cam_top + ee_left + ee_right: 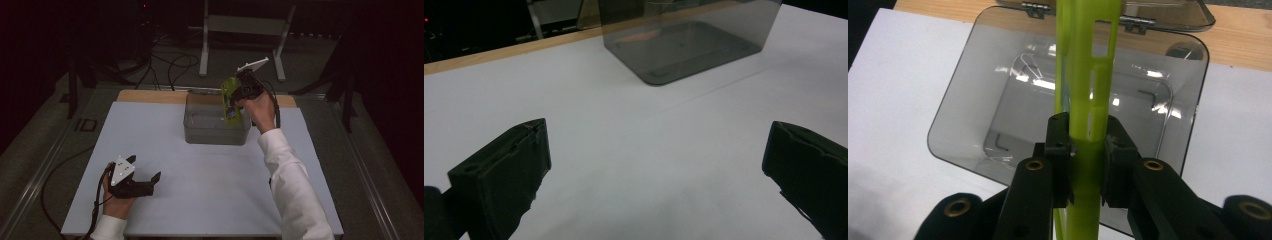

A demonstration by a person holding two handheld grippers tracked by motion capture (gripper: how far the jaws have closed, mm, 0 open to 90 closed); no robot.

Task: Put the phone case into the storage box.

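At the left of the high view, the left tool (150, 181) rests on the white worktop (210, 175) with its jaws spread wide and nothing between them. It lies well apart from the box, so it cannot steady anything if the box shifts. Further right, the smoky clear box (216, 127) stands open near the far edge, its lid (1168, 12) hinged back. The right tool (239, 95) is clamped on a thin lime-green plastic piece (1088, 80), held upright over the box's opening. The grip sits low on a narrow, slotted strip, so the piece could pivot or slip between the pads. If it comes down tilted, its end may catch the box's rim and push the light box along the worktop.
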